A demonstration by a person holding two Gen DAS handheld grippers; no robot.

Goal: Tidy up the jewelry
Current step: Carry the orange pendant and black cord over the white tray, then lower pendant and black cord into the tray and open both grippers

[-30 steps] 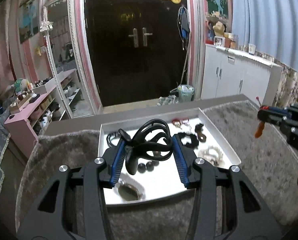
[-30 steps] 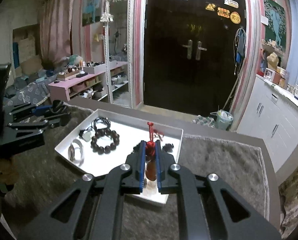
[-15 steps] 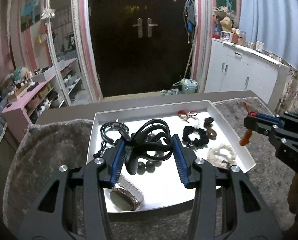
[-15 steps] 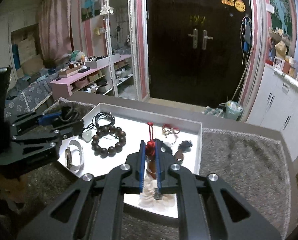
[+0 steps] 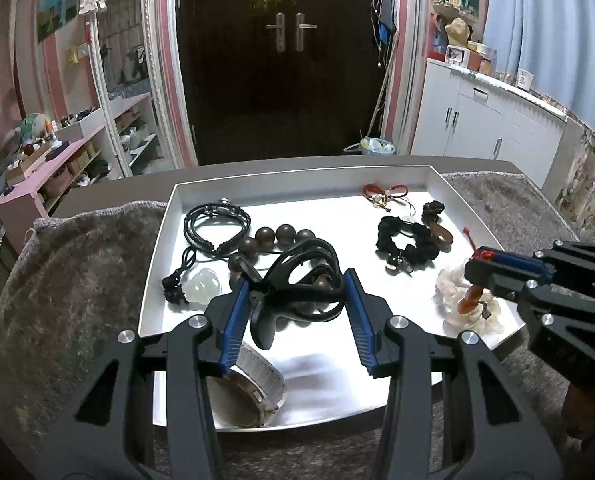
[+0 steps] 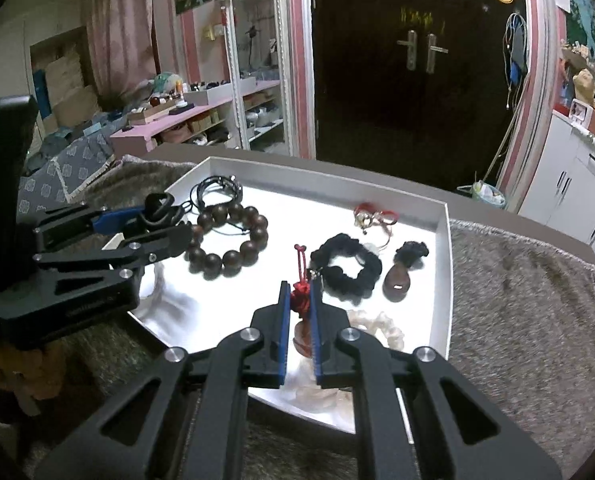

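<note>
My left gripper (image 5: 297,276) is shut on a black looped band (image 5: 297,292) and holds it just above the near half of the white tray (image 5: 297,172). Seen in the right wrist view, the left gripper (image 6: 165,220) hovers beside the wooden bead bracelet (image 6: 227,240). My right gripper (image 6: 300,285) is shut on the red knotted cord of an amber pendant (image 6: 302,338), which hangs low over the tray's near right corner. From the left wrist view, the right gripper (image 5: 473,268) and the amber pendant (image 5: 471,300) are over a pale scrunchie (image 5: 449,292).
In the tray lie a black braided cord (image 5: 215,222), a jade pendant (image 5: 205,284), a white-strapped watch (image 5: 249,392), a black scrunchie (image 6: 345,268), a dark wooden pendant (image 6: 397,280) and a red string bracelet (image 5: 385,192). A grey fluffy mat (image 6: 517,300) surrounds the tray.
Both grippers have sunk towards the tray, which now looks larger and nearer. Each keeps its hold: the left on the black band, the right on the pendant cord.
</note>
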